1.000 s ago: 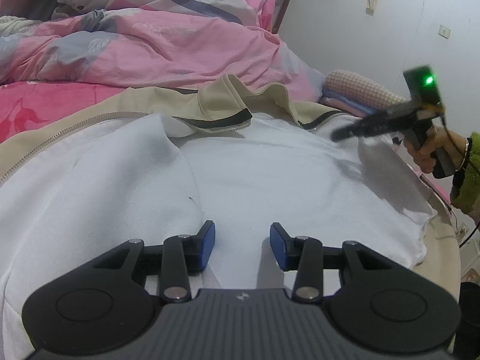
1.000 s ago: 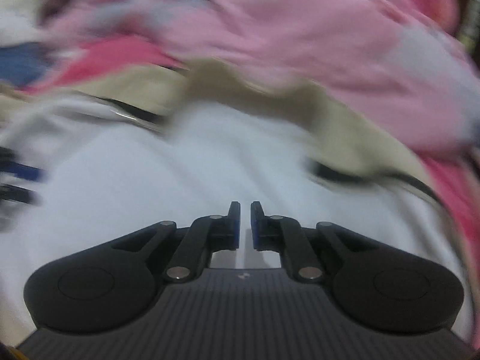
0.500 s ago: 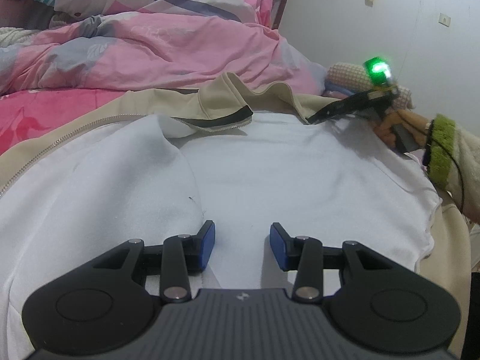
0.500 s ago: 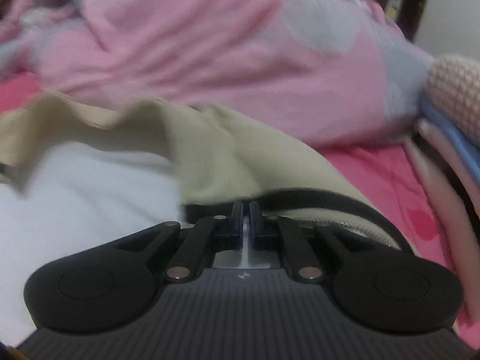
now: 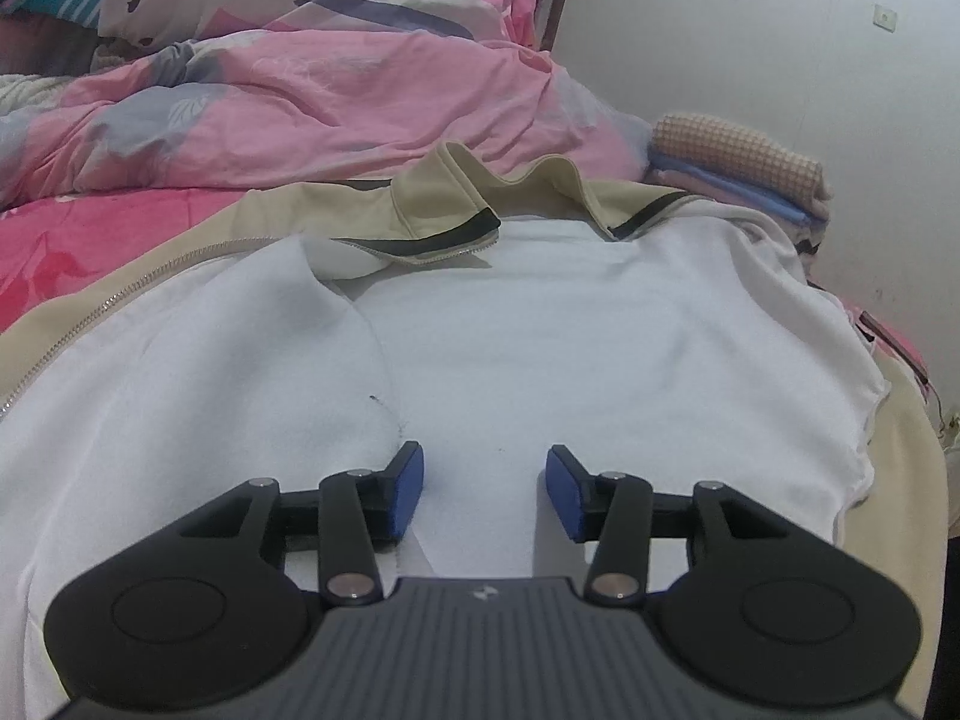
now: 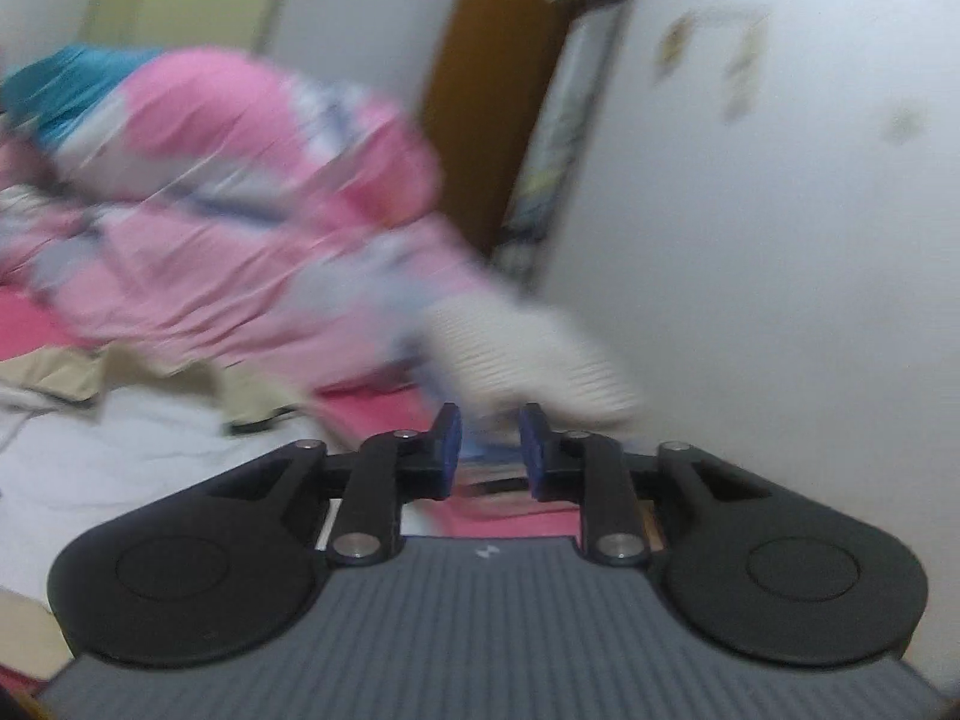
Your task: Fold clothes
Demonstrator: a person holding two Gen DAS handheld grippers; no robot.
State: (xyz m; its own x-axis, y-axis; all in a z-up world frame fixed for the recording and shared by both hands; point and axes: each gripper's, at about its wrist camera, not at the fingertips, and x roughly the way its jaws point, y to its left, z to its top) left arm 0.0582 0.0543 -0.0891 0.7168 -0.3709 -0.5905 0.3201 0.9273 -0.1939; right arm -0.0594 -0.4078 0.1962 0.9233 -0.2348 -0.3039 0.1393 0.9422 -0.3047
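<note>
Your left gripper (image 5: 485, 489) sits low over the beige zip-up jacket with the white fleece lining (image 5: 540, 348), its blue pads parted to a middling gap and nothing pinched between them; the fleece lies flat just under and ahead of the fingertips. That jacket is spread open, lining up, so you get a flat face to fold across. Its left front panel is already turned inward, leaving a soft ridge that runs from just left of your left pad up toward the collar. Beyond that, the beige collar with its dark zipper tape (image 5: 447, 240) stands rumpled at the far edge of the jacket. Behind the collar lies the pink patterned quilt (image 5: 300, 102), and to the collar's right a small stack of folded cloths (image 5: 741, 171) rests against the wall.

Your right gripper (image 6: 483, 447) has just been opening, and its jaws now stand narrowly apart with nothing between them. It is held well clear of the jacket, aimed at the blurred quilt and wall, so the jacket (image 6: 138, 450) lies down and to its left.
</note>
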